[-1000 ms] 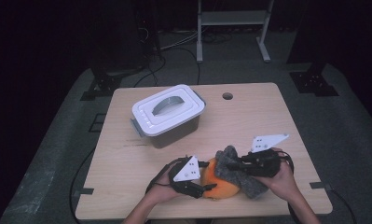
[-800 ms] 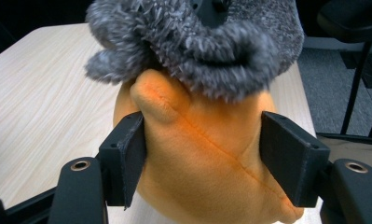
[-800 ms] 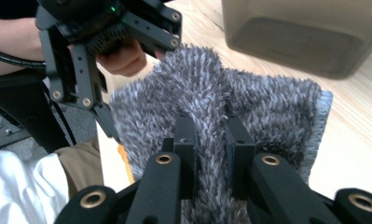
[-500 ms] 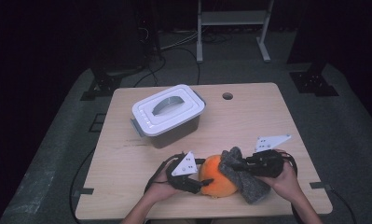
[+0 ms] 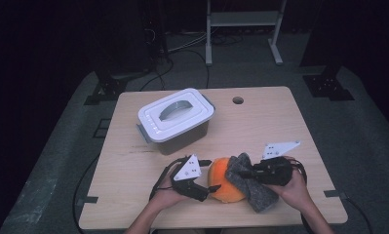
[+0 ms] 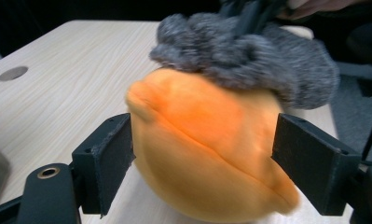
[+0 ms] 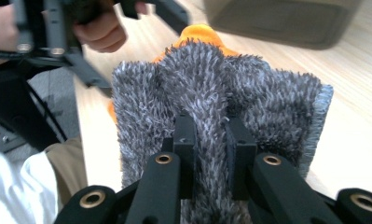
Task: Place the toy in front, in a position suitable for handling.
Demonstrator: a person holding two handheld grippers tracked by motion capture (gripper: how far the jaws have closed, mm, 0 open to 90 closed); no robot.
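At the table's (image 5: 280,126) near edge, the left gripper (image 5: 202,180) straddles an orange ball (image 5: 221,183). Its jaws have just been opening and now stand on either side of the ball, released, with a thin gap on the right side. The right gripper (image 5: 245,173) is clenched on a fold of grey cloth (image 5: 253,192) that lies over the ball's right side. Farther back, toward the left edge, sits a white-lidded box (image 5: 175,119). A round hole (image 5: 238,100) marks the pale wood top near the far edge. Beyond the table lie grey floor (image 5: 60,161), loose cables (image 5: 182,46) and a white stand (image 5: 243,22) in a dark room.
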